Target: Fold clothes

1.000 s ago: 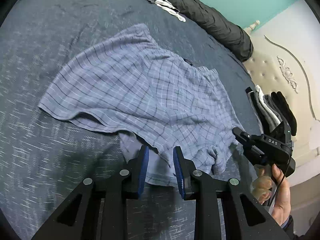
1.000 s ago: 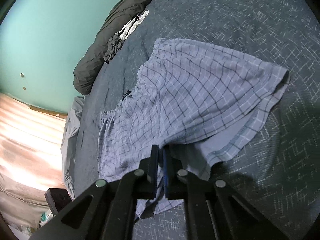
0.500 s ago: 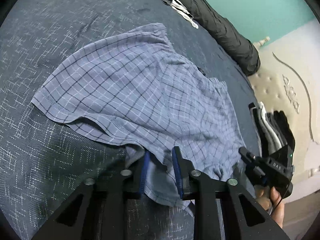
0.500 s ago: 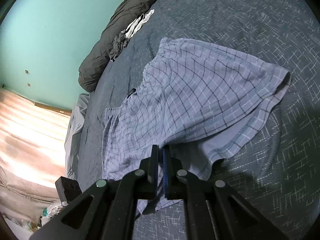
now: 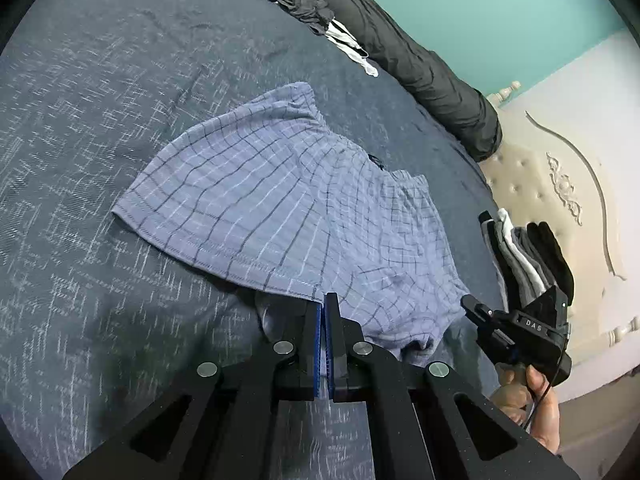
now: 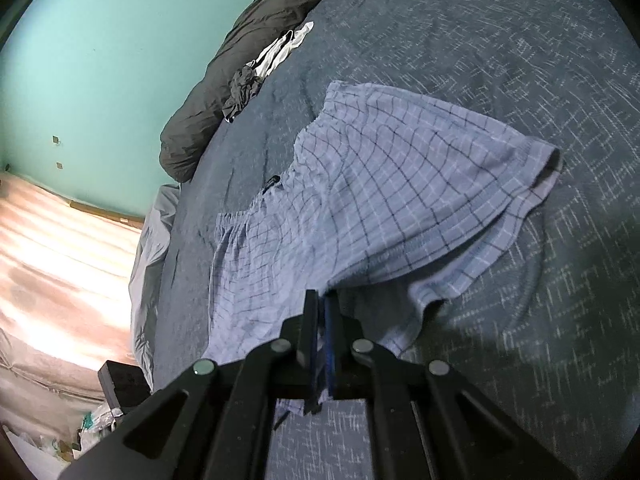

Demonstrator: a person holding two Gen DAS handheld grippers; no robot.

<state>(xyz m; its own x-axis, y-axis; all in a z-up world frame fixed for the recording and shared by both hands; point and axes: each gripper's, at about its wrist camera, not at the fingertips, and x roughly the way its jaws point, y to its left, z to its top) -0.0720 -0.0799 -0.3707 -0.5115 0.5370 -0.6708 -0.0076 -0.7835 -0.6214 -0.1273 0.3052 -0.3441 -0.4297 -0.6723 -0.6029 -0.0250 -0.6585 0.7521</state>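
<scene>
Blue-grey checked shorts [image 5: 288, 200] lie spread on the dark bed cover [image 5: 100, 120]. My left gripper [image 5: 323, 300] sits at their near hem. Its jaws are closing to a pinch, and the hem edge is caught between the blue pads. In the right wrist view the same shorts [image 6: 400, 184] stretch away from my right gripper [image 6: 322, 296], which is shut on a fold of the fabric near the waistband side. A strip of cloth shows between its pads. The person's hand [image 5: 536, 404] holding the right gripper appears at the right of the left wrist view.
A dark rolled duvet [image 5: 420, 68] runs along the far bed edge, with dark and white garments [image 5: 320, 20] against it. Folded clothes [image 5: 528, 256] are stacked by the cream headboard [image 5: 560, 184]. The bed's side edge and the floor [image 6: 60, 260] lie to the left in the right wrist view.
The left jaws went from apart, with the hem between them, to pinched shut on it. The left gripper shifted a little, so the shorts sit further right in view. The right gripper stayed shut.
</scene>
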